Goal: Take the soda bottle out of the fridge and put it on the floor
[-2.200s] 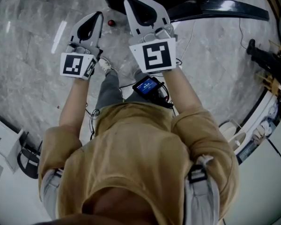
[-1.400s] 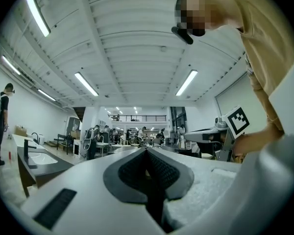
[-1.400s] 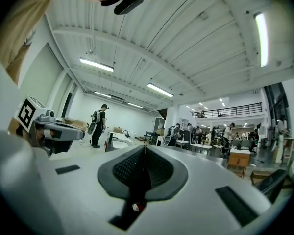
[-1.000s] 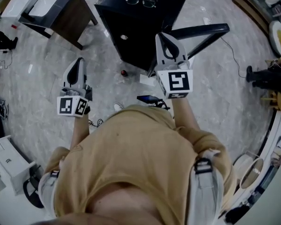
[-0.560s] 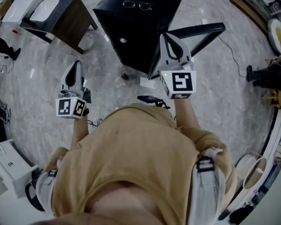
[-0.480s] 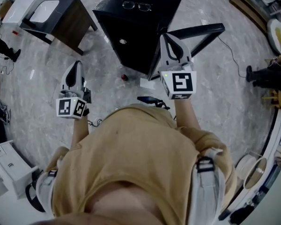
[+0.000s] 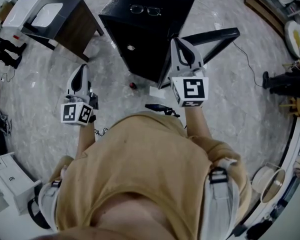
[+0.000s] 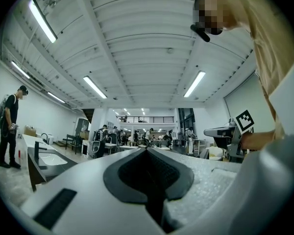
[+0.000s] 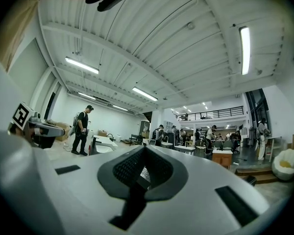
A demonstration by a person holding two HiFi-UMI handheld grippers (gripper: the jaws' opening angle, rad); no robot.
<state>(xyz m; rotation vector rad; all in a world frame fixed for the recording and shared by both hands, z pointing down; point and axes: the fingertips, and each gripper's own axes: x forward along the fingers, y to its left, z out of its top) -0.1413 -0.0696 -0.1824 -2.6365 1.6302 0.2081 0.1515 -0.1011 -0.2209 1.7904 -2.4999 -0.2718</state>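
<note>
Left white gripper [image 7: 81, 68], right white gripper [image 7: 180, 41]: jaws together, empty; black-and-white square markers on cubes. Red-capped soda bottle [image 7: 132, 85] stood on grey marble floor [image 7: 240, 109], beside black fridge [image 7: 140, 49]; eyeglasses [image 7: 142, 10] on top, door [image 7: 210, 35] open at right.

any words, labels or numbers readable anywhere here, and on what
No readable text anywhere.
Left marker cube and right marker cube: black-and-white square patterns, not writing.
White box: a small dark mark, too small to read.
</note>
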